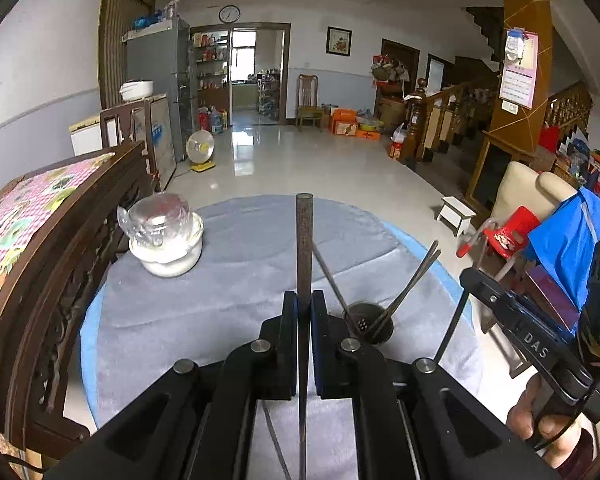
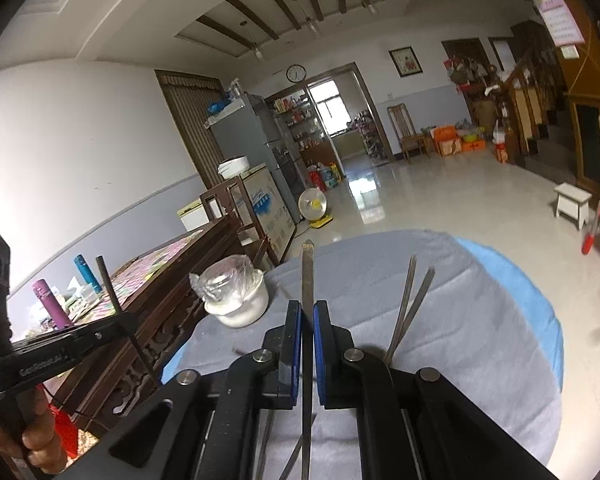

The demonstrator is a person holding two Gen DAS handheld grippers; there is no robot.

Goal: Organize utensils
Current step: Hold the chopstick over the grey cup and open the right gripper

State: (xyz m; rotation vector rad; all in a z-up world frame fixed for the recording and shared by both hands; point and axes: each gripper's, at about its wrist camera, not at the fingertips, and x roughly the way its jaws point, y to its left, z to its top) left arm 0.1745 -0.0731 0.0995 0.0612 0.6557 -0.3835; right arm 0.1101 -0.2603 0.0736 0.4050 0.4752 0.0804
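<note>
1. Gripping a dark metal chopstick (image 1: 304, 248) upright in my left gripper (image 1: 304, 300), I have both blue pads pressed against its shaft, with its blunt end standing above the fingers
2. My right gripper (image 2: 307, 312) is likewise clamped on a second chopstick (image 2: 308, 272), which rises between its pads and runs down past them toward the camera
3. Below and to the right of my left fingers sits the dark round utensil holder (image 1: 367, 320) on the grey cloth of the round table (image 1: 236, 264); several chopsticks (image 1: 412, 284) already lean inside it, fanning out toward the right and upper left
4. From the right wrist view, two of those chopsticks (image 2: 410, 304) poke up just right of my fingers, while the holder itself is hidden behind the gripper
5. A white bowl covered with crinkled plastic wrap (image 1: 168, 236) stands at the table's left edge, well apart from the holder, beside a dark carved wooden bench (image 1: 60, 248)
</note>
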